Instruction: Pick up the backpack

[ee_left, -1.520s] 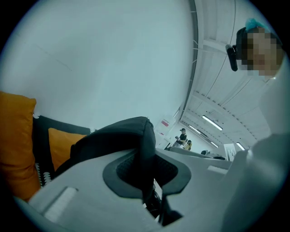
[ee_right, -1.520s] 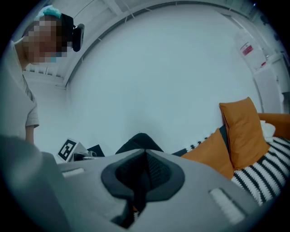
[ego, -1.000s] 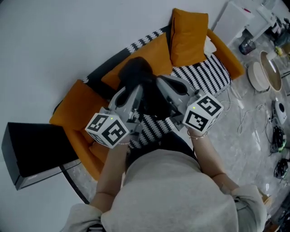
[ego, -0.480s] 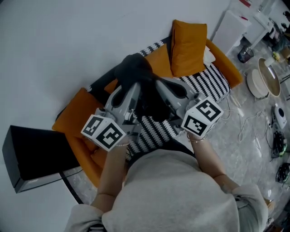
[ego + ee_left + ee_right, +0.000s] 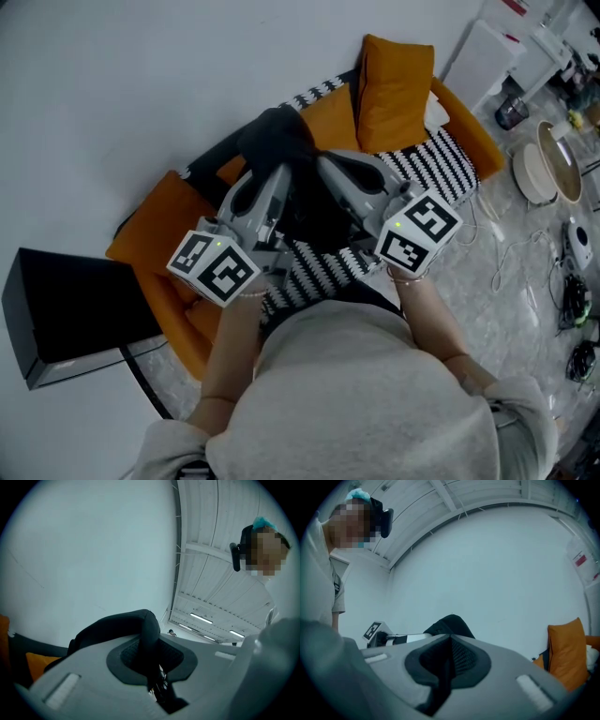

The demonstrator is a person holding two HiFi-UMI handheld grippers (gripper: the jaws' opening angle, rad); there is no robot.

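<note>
Mid-lift: my left gripper [image 5: 270, 178] and right gripper [image 5: 330, 171] both pinch the backpack [image 5: 281, 141] (centre frame) by its strap. Next, raise it clear of the sofa [image 5: 155, 225].

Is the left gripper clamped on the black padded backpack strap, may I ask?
Yes, the left gripper pinches the black padded backpack strap between its jaws.

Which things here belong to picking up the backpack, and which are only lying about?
Job in hand:
- black backpack
- left gripper, fingers shut on its strap
- right gripper, fingers closed on it too

Lying about:
- orange sofa with striped cover
- upright orange cushion
- black box
- round white dishes
- cables
</note>
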